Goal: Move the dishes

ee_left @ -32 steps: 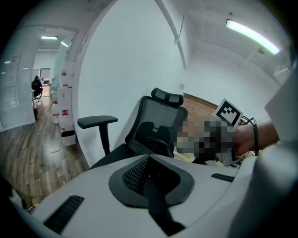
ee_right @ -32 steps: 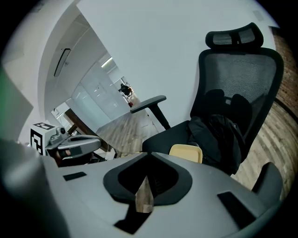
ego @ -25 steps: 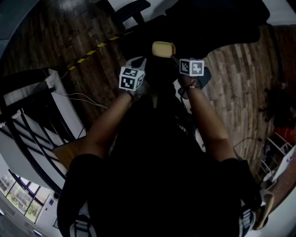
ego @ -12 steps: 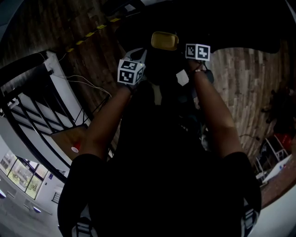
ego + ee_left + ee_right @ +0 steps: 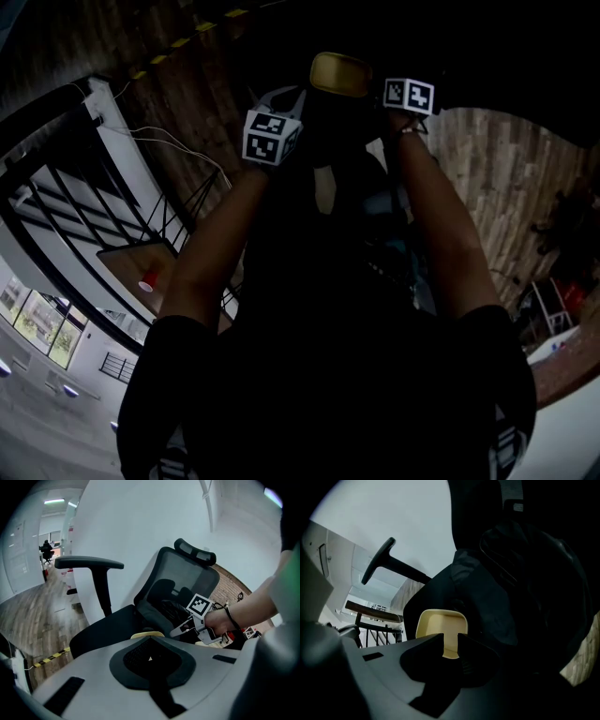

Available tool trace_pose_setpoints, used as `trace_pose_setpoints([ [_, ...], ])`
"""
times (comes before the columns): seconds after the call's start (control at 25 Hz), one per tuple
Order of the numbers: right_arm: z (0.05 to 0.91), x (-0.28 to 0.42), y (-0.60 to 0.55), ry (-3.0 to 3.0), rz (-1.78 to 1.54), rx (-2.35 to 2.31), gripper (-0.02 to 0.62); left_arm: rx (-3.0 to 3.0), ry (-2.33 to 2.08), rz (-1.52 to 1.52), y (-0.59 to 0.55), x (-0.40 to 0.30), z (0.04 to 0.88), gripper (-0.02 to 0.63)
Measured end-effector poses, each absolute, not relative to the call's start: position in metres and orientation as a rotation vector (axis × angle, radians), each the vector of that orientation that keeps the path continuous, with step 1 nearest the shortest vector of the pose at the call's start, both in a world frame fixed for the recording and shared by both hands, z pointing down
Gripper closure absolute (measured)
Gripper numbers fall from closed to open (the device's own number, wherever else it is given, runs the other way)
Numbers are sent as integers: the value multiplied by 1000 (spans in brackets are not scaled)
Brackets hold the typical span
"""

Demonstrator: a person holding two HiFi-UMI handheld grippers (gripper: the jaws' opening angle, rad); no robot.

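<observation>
Dish: a yellow dish (image 5: 440,623) with round corners is held up in the air, in front of a black office chair (image 5: 183,581).
Right gripper: the right gripper (image 5: 450,642) has its jaws squeezed on the near edge of the yellow dish.
Left gripper: the left gripper (image 5: 149,640) has its jaws pressed together. The thin yellow edge of the dish shows right at the tips. I cannot tell if they pinch it.
From above: the dish sits between the two grippers, up at the top of the head view.
Arms: both bare arms reach forward, side by side.
Chair: its armrest (image 5: 89,563) sticks up on the left, and the back leans away.
Floor: dark wood boards (image 5: 192,122) with a yellow and black tape strip (image 5: 185,28).
Side: a black railing (image 5: 70,202) stands at the left.
</observation>
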State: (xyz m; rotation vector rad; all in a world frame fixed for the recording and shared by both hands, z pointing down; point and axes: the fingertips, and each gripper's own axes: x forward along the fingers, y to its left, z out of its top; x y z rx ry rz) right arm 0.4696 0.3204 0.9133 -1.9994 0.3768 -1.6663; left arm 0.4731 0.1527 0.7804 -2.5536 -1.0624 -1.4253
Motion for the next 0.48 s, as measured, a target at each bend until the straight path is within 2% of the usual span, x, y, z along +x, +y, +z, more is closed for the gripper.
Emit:
trace_pose_setpoints([
  [0.48, 976, 466, 324, 338, -1735, -1931, 509, -2513, -1029, -1516, 148, 458, 810, 611],
])
